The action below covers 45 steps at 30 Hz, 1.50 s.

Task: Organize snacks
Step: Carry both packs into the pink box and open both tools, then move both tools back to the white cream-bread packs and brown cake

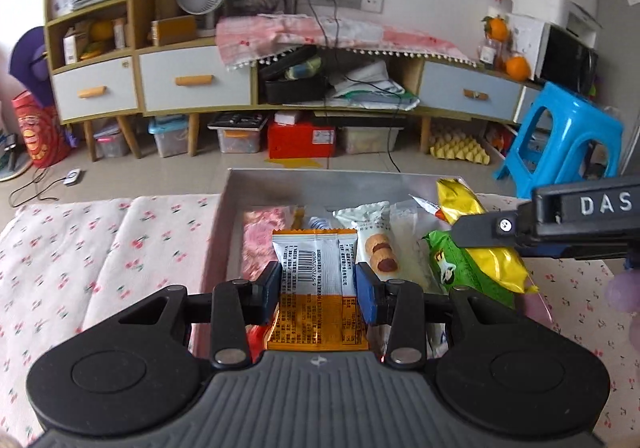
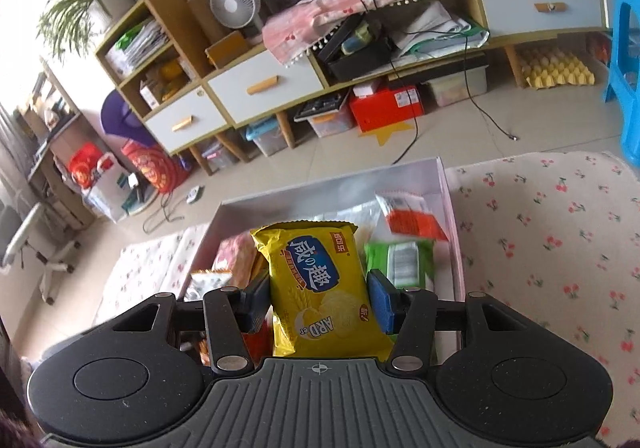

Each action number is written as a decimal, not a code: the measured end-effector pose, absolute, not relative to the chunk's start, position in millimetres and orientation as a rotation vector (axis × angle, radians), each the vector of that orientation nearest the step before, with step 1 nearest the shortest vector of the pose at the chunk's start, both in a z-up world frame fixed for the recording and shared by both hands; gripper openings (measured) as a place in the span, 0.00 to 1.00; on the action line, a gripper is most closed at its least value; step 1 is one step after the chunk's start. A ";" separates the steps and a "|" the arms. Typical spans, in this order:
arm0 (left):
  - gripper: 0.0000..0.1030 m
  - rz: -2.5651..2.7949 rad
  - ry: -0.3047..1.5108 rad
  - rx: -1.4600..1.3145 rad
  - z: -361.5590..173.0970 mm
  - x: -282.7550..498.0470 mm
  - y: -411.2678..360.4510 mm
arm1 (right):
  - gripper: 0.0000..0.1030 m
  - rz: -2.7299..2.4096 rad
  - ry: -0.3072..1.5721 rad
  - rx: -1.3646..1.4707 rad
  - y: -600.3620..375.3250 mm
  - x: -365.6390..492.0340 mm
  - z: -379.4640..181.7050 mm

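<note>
My left gripper (image 1: 318, 290) is shut on an orange and white snack packet (image 1: 316, 280), held above a pale open box (image 1: 236, 191) of snacks. My right gripper (image 2: 318, 302) is shut on a yellow cracker packet (image 2: 320, 288) over the same box (image 2: 448, 187). In the left wrist view the right gripper's finger (image 1: 492, 232) comes in from the right with the yellow packet (image 1: 488, 248). Inside the box lie a green packet (image 1: 452, 268), a white biscuit packet (image 1: 376, 244) and a pink packet (image 1: 260, 244).
The box sits on a cherry-print quilt (image 1: 100, 248). Beyond it is tiled floor, a low cabinet (image 1: 196, 79) with drawers, storage bins underneath, a blue plastic stool (image 1: 564, 143) at the right and a trailing black cable (image 1: 392, 151).
</note>
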State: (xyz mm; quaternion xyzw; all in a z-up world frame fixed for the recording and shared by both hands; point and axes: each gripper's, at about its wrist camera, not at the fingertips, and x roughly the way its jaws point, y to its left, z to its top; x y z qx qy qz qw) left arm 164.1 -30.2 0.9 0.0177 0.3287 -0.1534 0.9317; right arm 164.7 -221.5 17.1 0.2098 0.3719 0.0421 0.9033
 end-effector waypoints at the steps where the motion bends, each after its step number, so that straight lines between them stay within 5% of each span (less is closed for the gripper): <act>1: 0.36 -0.320 0.678 0.042 0.0 167.3 -30.3 | 0.49 0.091 0.762 0.443 -223.4 167.2 15.2; 26: 0.38 -0.332 0.717 0.154 -4.9 200.6 -48.0 | 0.47 0.111 0.702 0.514 -247.7 196.8 -0.8; 35: 0.64 -0.297 0.729 0.157 2.8 196.2 -44.3 | 0.50 0.110 0.722 0.529 -245.4 191.1 5.9; 45: 0.90 -0.281 0.763 0.174 19.1 167.3 -37.3 | 0.73 0.092 0.759 0.465 -227.8 165.8 28.5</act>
